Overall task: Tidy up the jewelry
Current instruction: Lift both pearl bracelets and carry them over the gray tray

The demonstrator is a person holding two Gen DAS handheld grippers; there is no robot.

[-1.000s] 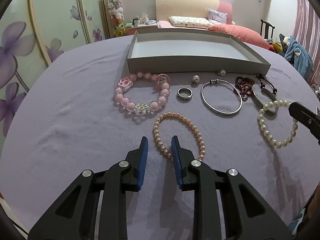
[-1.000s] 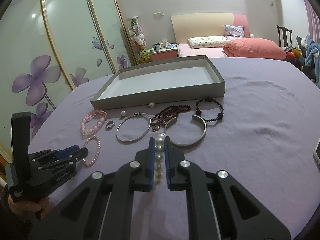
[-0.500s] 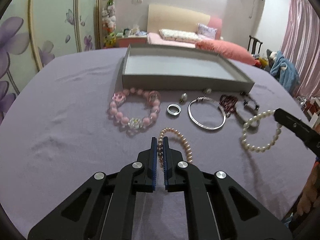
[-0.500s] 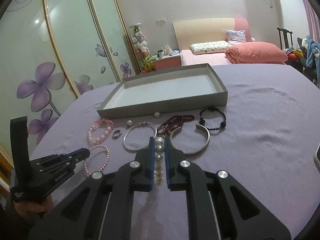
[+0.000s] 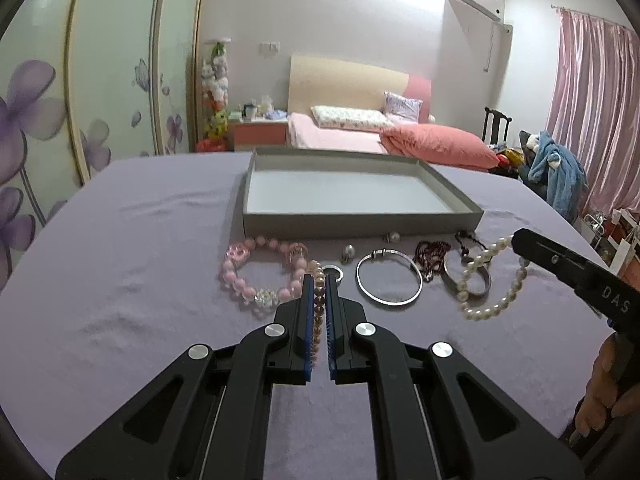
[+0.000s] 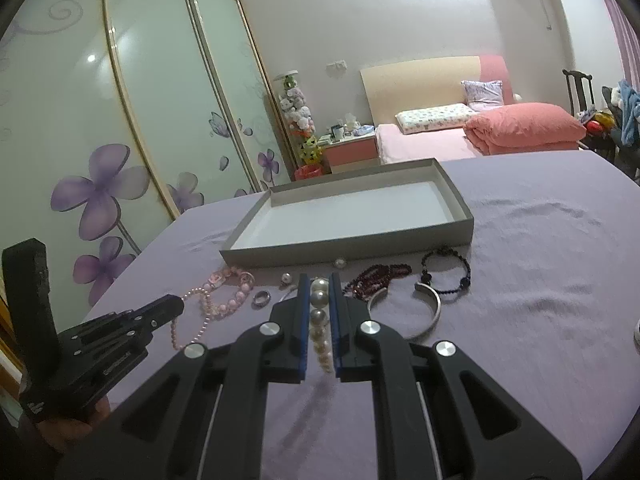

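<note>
Left wrist view: your left gripper (image 5: 319,280) is closed on the small pink pearl bracelet (image 5: 319,300), whose smooth round beads sit between the blue ribbed pads. The grey tray (image 5: 360,220), a shallow box of matte cardboard with low walls, is empty, so I judge the sorting has only begun. On the purple cloth (image 5: 120,260), soft and a little wrinkled, lie the chunky pink bead bracelet (image 5: 240,280), a metal ring (image 5: 334,271), a thin silver bangle (image 5: 388,282), a dark red bead strand (image 5: 430,254) and a silver cuff (image 5: 472,286). At the right, your right gripper (image 5: 516,240) holds the white pearl bracelet (image 5: 488,284), which hangs as a loop. Right wrist view: your right gripper (image 6: 320,280) is clamped on the white pearl bracelet (image 6: 320,320), with glossy large pearls between the pads. The tray (image 6: 344,252) is empty here too. A black bead bracelet (image 6: 446,270) and two loose pearl pieces (image 6: 340,263) lie in front of it. All the pieces have yet to go into the tray.
</note>
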